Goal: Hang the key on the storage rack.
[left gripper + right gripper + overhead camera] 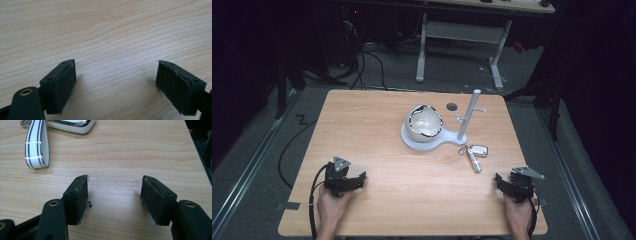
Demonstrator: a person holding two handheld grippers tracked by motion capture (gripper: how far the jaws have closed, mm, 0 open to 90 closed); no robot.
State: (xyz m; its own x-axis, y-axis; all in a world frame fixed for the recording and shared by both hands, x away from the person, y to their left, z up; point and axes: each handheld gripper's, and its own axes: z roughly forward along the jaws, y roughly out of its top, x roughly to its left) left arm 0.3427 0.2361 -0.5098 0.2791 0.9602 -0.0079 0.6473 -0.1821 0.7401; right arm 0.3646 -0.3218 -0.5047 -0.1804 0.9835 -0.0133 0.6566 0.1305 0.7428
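Note:
A white key fob with a striped strap (474, 154) lies on the wooden table (377, 130), right of centre. Behind it a white stand (432, 140) carries a white bowl (424, 123) and an upright hook post (471, 113). My left gripper (357, 181) rests near the table's front left, held by a hand, jaws wide apart over bare wood (115, 72). My right gripper (503, 183) rests at the front right, open too. In the right gripper view the strap (37, 145) and the fob's body (72, 125) lie beyond the open jaws (113, 195), up and to the left.
A small dark round hole (452, 106) sits in the table near the post. The table's right edge (197, 152) runs close beside my right gripper. Cables (362, 65) and a white desk frame (459, 35) stand on the floor behind.

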